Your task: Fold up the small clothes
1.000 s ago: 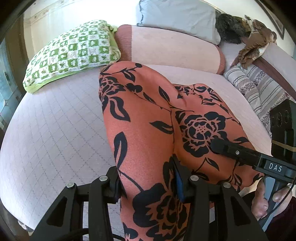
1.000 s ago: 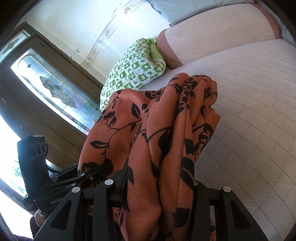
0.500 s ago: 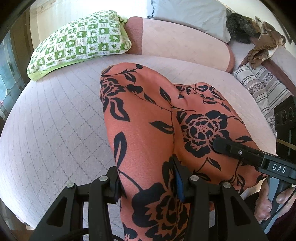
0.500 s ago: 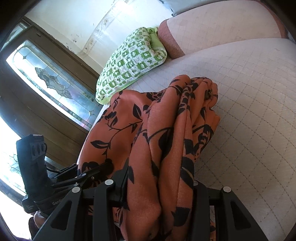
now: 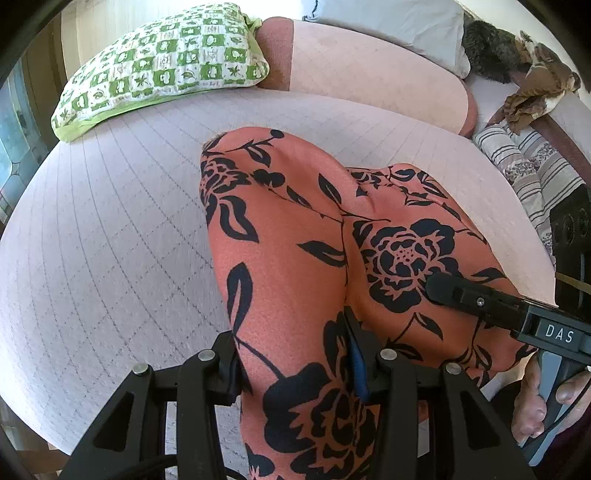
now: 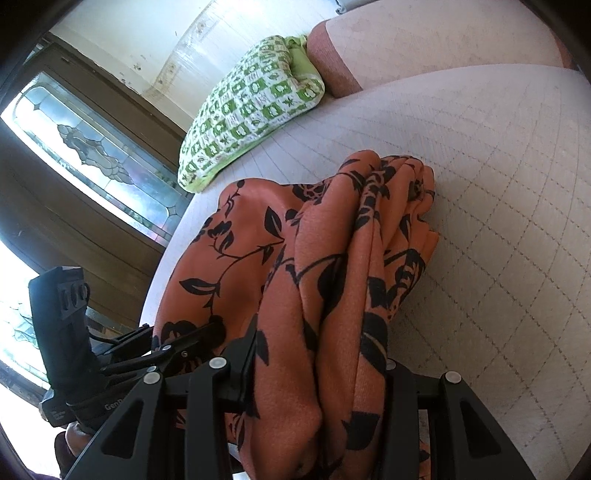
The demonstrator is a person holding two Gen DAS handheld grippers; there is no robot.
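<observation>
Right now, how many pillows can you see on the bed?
3. A green checked pillow lies at the far left, a pink bolster next to it, and a grey pillow behind the bolster. Others may be out of view.

I see my black left gripper (image 5: 295, 363) with silver screws, the right gripper (image 5: 443, 291) at three o'clock marked "DAS".

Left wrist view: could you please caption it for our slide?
Both grippers, left gripper, right gripper, clamp the orange floral garment over the quilted bed.

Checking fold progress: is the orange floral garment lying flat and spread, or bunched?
Bunched. The orange floral garment hangs in thick gathered folds, clamped in the left gripper and the right gripper, only its far end on the bed.
</observation>
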